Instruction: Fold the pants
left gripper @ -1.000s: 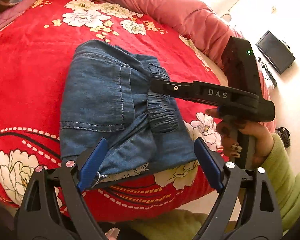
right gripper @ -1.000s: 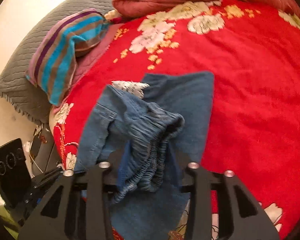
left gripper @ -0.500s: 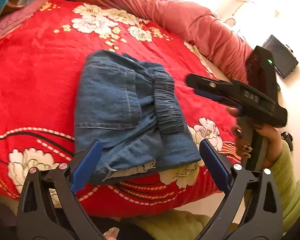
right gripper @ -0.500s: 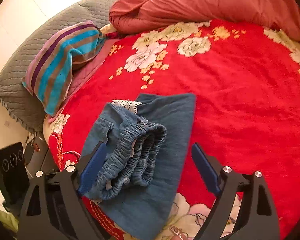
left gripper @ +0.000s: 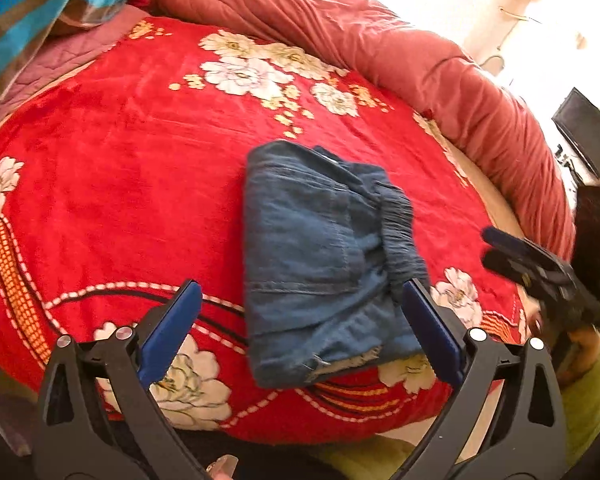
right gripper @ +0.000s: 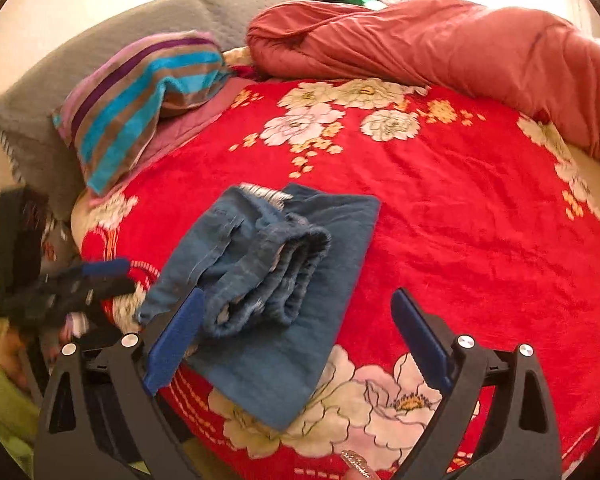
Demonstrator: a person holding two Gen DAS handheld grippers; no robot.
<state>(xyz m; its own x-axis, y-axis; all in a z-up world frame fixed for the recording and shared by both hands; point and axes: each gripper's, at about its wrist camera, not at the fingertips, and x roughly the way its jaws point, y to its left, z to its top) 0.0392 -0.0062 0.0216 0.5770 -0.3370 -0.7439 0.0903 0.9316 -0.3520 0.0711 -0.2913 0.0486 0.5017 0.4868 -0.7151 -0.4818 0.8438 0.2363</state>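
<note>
Blue denim pants (left gripper: pixel 324 248) lie on a red blanket (left gripper: pixel 120 184) with white flowers; the pillow (right gripper: pixel 140 100) is blue-brown-purple striped.

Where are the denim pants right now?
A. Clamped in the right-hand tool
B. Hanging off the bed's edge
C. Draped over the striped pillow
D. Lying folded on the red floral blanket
D: the folded denim pants lie on the red floral blanket, with no tool gripping them.

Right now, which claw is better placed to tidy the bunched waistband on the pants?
Right, probably. The right claw is opening just before the waistband; the left claw faces the hem end.
</note>
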